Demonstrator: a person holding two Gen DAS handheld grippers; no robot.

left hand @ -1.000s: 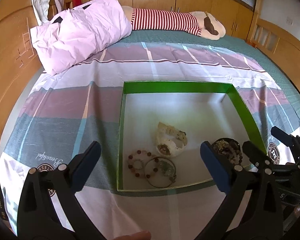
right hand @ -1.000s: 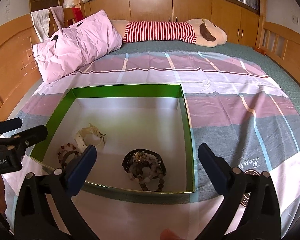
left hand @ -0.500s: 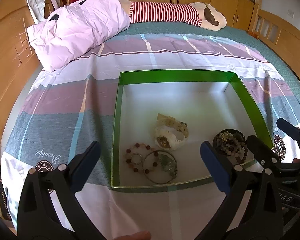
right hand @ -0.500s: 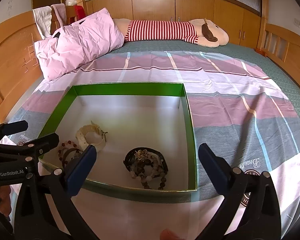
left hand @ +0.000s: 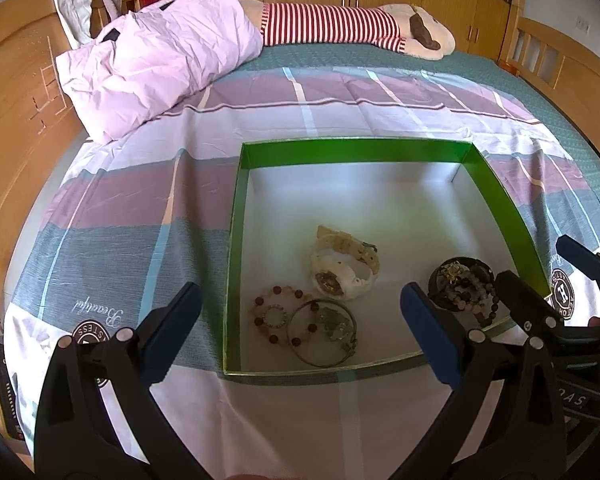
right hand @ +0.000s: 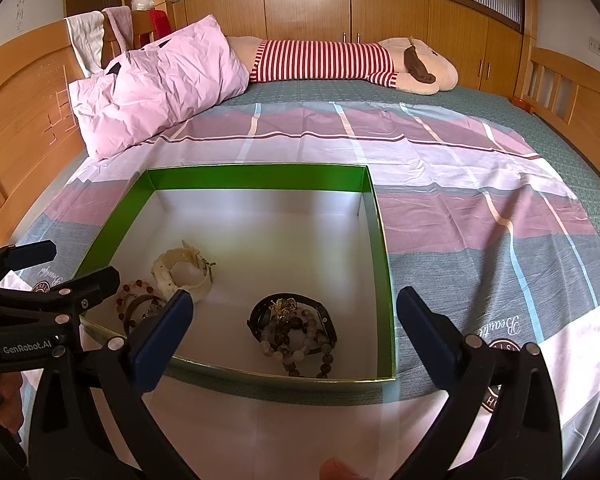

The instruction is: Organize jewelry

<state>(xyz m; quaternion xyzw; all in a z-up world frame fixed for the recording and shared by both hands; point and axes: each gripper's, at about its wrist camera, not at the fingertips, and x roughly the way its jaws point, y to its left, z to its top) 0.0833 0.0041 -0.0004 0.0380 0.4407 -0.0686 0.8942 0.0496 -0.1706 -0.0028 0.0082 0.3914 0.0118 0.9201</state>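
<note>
A green-walled box (left hand: 356, 149) (right hand: 256, 176) with a white floor lies on the bed. In it are a white watch (left hand: 342, 266) (right hand: 182, 270), a red bead bracelet (left hand: 274, 314), a metal bangle (left hand: 322, 332) and a dark watch with bead bracelets (left hand: 462, 286) (right hand: 294, 330). My left gripper (left hand: 300, 334) is open and empty, just in front of the box's near wall. My right gripper (right hand: 294, 340) is open and empty, above the box's near right corner. Each gripper shows at the edge of the other view.
A striped sheet (right hand: 480, 208) covers the bed. A pink pillow (left hand: 156, 68) lies at the far left and a striped plush dog (right hand: 340, 60) at the far end. Wooden bed boards (left hand: 16, 92) stand on both sides.
Both grippers have drawn back and up a little from the box, both staying open. The jewellery has not moved.
</note>
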